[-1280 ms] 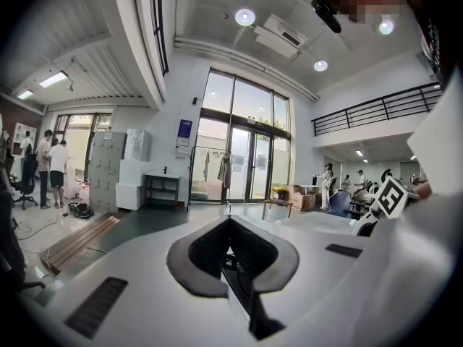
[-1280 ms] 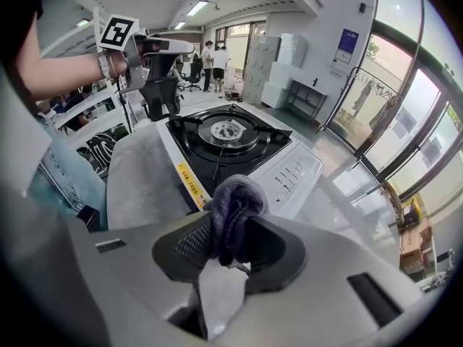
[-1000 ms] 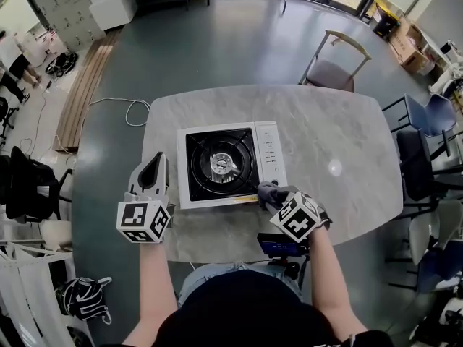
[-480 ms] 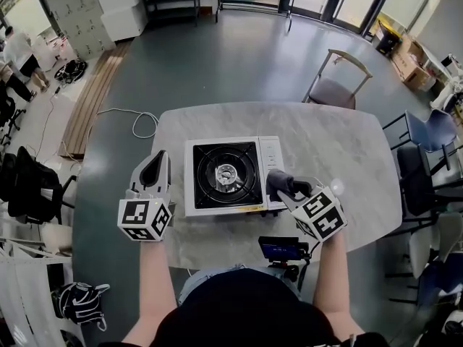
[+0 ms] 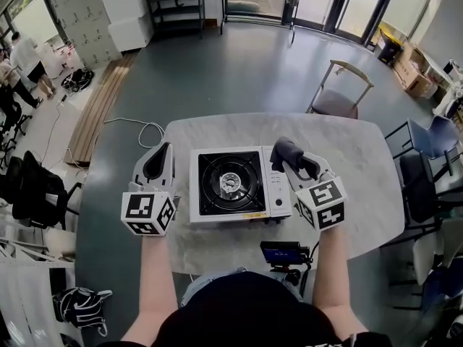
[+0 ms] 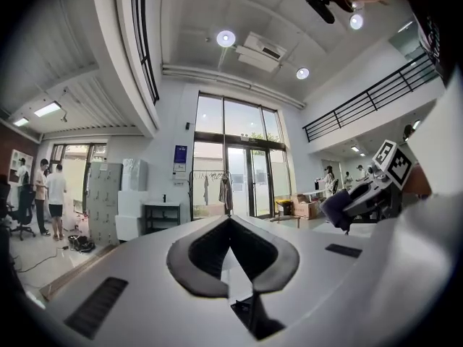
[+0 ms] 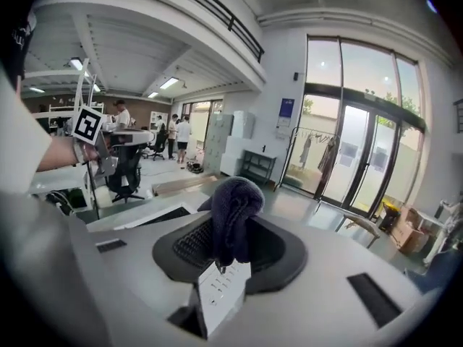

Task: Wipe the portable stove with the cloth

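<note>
The portable stove (image 5: pixel 276 183), white with a black burner top, sits in the middle of the marble table (image 5: pixel 354 157). My right gripper (image 5: pixel 293 161) is shut on a dark cloth (image 5: pixel 285 150), bunched at the stove's far right corner by the control strip. I cannot tell whether the cloth touches the stove. In the right gripper view the cloth (image 7: pixel 233 207) sticks up between the jaws of that gripper (image 7: pixel 230 231). My left gripper (image 5: pixel 160 157) hovers left of the stove, shut on nothing. Its jaws meet at the tip in the left gripper view (image 6: pixel 230 224), where the cloth (image 6: pixel 335 207) shows at right.
A small device with a lit screen (image 5: pixel 281 253) is mounted at the table's near edge. A chair (image 5: pixel 338 85) stands beyond the table and darker chairs (image 5: pixel 419 168) to the right. A cable (image 5: pixel 141 127) lies on the floor at the left.
My right gripper has carried the cloth from the stove's front edge round its right side to the far right corner. The left gripper has stayed beside the stove.
</note>
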The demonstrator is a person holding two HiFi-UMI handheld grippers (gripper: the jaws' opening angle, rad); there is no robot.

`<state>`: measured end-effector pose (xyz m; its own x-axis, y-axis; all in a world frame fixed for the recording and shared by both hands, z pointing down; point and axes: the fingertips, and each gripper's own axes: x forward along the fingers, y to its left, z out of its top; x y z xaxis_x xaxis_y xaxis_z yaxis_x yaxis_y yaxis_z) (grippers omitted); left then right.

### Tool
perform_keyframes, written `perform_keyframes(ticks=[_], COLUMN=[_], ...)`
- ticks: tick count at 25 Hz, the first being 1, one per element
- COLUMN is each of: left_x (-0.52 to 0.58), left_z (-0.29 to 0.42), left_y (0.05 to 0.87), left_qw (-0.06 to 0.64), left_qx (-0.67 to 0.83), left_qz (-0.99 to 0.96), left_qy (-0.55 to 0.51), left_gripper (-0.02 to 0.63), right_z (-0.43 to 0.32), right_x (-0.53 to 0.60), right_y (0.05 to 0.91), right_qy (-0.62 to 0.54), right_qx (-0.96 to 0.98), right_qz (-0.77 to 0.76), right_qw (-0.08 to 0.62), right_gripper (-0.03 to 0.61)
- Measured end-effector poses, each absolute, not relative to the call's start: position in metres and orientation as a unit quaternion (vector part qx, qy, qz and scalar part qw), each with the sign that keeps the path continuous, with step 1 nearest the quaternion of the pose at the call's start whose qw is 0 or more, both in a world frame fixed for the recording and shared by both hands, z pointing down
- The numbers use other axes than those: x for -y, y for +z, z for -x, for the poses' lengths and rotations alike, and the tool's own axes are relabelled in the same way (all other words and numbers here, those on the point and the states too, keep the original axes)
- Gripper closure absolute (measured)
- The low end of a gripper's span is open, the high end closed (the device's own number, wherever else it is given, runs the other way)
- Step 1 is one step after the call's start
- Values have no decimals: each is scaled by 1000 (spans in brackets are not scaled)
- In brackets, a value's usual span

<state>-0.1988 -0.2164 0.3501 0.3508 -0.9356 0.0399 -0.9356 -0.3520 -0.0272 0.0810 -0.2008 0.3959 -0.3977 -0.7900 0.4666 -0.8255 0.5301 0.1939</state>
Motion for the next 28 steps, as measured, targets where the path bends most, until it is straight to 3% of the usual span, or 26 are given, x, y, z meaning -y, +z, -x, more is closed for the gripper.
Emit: perform_keyframes(ticks=[8,28], left_x=[217,206], left_z=[188,171], left_y=[348,325], left_qw=[-2,-39], left_qx=[563,538], left_qz=[-826,-841], left_qy=[17,-24], left_gripper=[603,603], right_z=[-98,-108], right_x=[204,194], right_y=[372,352], right_qy=[-12,-51], right_qx=[824,824], right_qz=[-544,-551], right_qw=[156,118], right_gripper=[459,462])
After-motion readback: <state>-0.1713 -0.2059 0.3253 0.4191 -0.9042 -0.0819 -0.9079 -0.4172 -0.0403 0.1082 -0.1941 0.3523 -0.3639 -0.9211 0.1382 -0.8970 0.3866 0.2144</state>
